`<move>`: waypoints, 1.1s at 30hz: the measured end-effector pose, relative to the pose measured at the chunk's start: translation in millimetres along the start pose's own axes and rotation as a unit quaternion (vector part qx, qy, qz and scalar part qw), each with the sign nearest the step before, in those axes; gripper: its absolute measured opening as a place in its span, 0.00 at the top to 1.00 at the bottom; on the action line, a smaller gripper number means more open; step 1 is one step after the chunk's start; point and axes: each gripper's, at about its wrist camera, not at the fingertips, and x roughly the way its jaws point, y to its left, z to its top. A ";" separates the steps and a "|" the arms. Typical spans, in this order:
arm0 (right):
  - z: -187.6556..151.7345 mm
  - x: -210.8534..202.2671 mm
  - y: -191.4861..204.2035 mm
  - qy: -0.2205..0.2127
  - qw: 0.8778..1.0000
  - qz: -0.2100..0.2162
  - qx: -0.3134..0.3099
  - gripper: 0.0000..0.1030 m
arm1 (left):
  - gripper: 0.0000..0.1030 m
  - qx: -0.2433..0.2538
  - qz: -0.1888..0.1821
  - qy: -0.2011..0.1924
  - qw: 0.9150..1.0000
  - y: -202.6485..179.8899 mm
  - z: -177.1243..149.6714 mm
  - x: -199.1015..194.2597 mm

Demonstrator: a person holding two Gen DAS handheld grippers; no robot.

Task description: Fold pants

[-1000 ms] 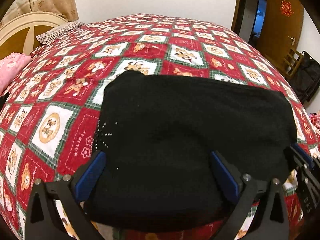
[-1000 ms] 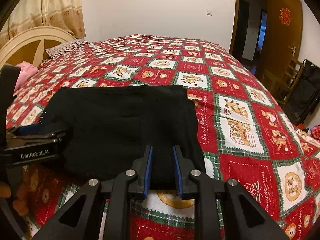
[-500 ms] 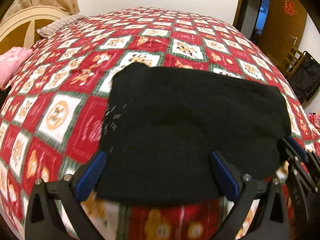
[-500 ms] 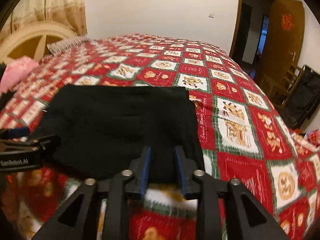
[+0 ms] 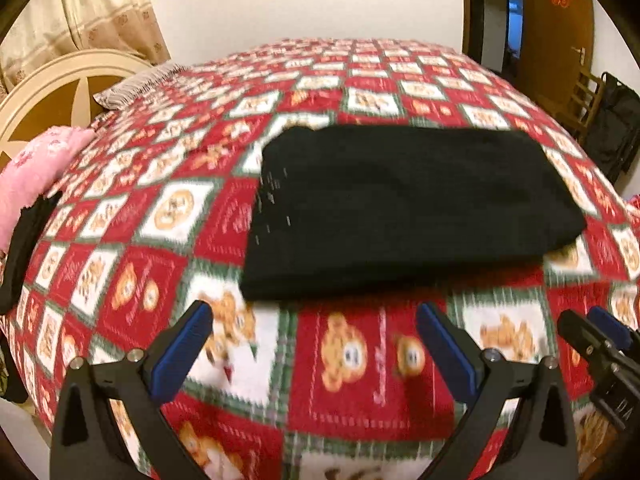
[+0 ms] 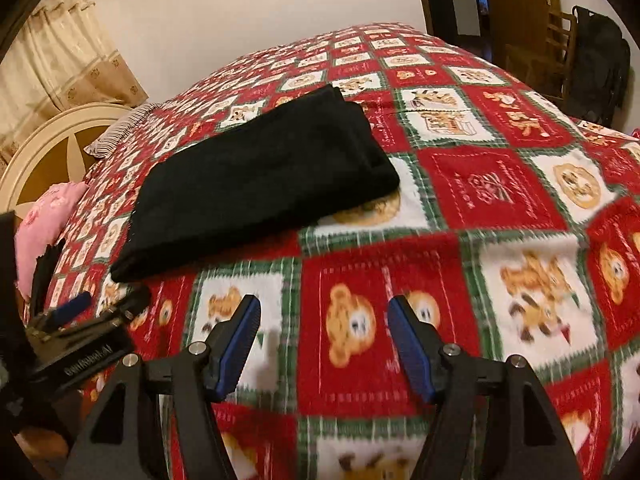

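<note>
The black pants (image 5: pixel 404 208) lie folded into a flat rectangle on the red patterned bedspread (image 5: pixel 360 368); they also show in the right wrist view (image 6: pixel 260 184). My left gripper (image 5: pixel 314 320) is open and empty, a short way in front of the pants' near edge. My right gripper (image 6: pixel 324 312) is open and empty, pulled back from the pants' near right corner. The right gripper shows at the right edge of the left wrist view (image 5: pixel 596 344). The left gripper shows at the left of the right wrist view (image 6: pixel 80 320).
A pink pillow (image 5: pixel 32 172) and a striped pillow (image 5: pixel 136 84) lie by the cream headboard (image 5: pixel 52 88) at the left. A wooden chair (image 6: pixel 552 52) with a dark bag (image 6: pixel 600 64) stands by the door at the right. A black item (image 5: pixel 24 248) lies at the bed's left edge.
My right gripper has let go of the pants and opened. Both grippers have drawn back from the pants, which now lie free on the bed.
</note>
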 end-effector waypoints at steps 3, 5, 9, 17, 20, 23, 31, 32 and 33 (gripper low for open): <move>-9.3 -11.5 3.4 0.006 1.000 -0.011 -0.011 0.35 | 0.00 -0.003 -0.027 0.021 0.999 -0.4 -11.2 -2.4; -14.4 -18.4 4.0 0.007 1.000 -0.024 -0.014 0.35 | 0.00 -0.005 -0.032 0.025 0.999 -1.3 -18.6 -7.5; -25.3 -33.8 6.0 -0.005 0.999 -0.046 -0.026 0.35 | 0.00 0.003 -0.034 0.024 0.999 -4.1 -29.9 -21.2; -34.8 -75.5 13.6 -0.055 0.996 -0.060 -0.044 0.35 | 0.00 0.001 -0.045 -0.002 0.999 -4.1 -41.4 -56.4; -35.3 -94.8 20.2 -0.083 0.993 -0.063 -0.050 0.35 | 0.00 0.001 -0.046 -0.032 0.998 -1.8 -41.8 -76.5; -36.3 -120.4 29.1 -0.122 0.988 -0.070 -0.061 0.35 | 0.00 0.012 -0.036 -0.066 0.997 -2.6 -42.7 -98.0; -34.3 -193.7 48.3 -0.215 0.972 -0.068 -0.071 0.34 | 0.00 0.041 -0.009 -0.163 0.986 -2.5 -42.3 -157.2; -33.7 -202.7 50.7 -0.223 0.970 -0.068 -0.072 0.34 | 0.00 0.039 -0.012 -0.170 0.985 -0.6 -41.4 -162.0; -33.6 -210.8 53.0 -0.231 0.968 -0.067 -0.073 0.34 | 0.00 0.037 -0.014 -0.177 0.983 1.6 -40.8 -167.5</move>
